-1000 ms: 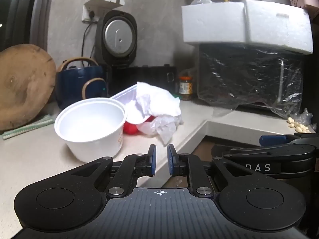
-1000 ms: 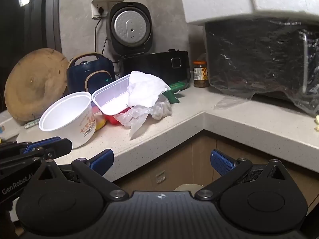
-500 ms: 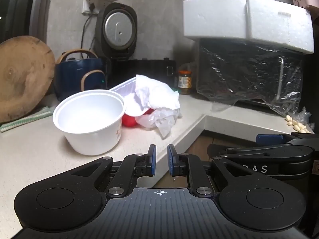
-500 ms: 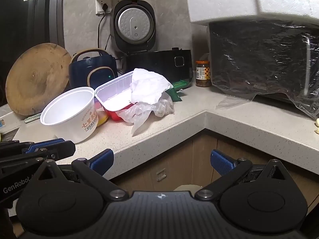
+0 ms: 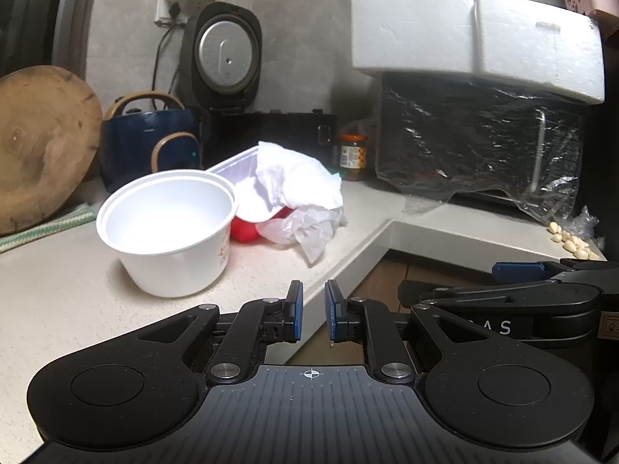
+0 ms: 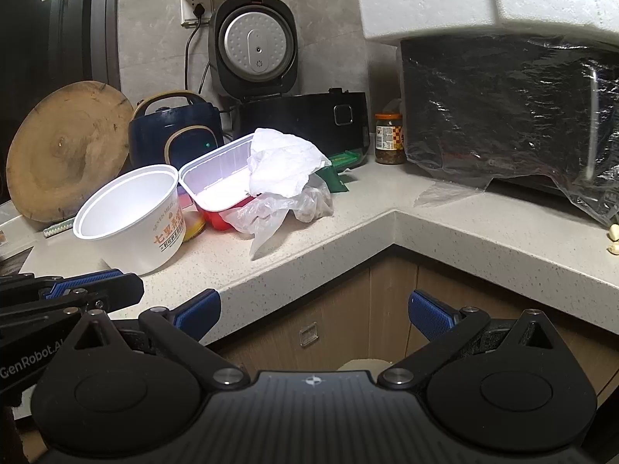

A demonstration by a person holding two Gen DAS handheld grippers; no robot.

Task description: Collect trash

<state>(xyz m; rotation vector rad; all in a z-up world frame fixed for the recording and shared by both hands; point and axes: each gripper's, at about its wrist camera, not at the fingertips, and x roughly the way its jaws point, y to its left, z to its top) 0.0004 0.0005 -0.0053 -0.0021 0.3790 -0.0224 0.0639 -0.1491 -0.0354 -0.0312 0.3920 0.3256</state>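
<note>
A pile of trash lies on the stone counter (image 5: 58, 290): a white paper bowl (image 5: 166, 232) (image 6: 127, 216), a clear plastic tray (image 5: 240, 178) (image 6: 216, 178) tilted on something red (image 6: 216, 218), a crumpled white tissue (image 5: 298, 178) (image 6: 282, 166), a thin plastic bag (image 5: 305, 228) (image 6: 271, 212) and a green packet (image 6: 336, 172). My left gripper (image 5: 311, 305) hovers over the counter's front edge, short of the bowl. Its pads stand a narrow gap apart with nothing between them. My right gripper (image 6: 313, 309) hangs wide open in front of the cabinet corner, holding nothing.
Behind the trash stand a round wooden board (image 6: 65, 150), a blue cooker (image 6: 174, 131), an open black rice cooker (image 6: 301, 116) and a jar (image 6: 389, 137). At the right sits a plastic-wrapped black appliance (image 6: 503, 116) under a foam box (image 5: 476, 34), with garlic cloves (image 5: 572, 239) nearby.
</note>
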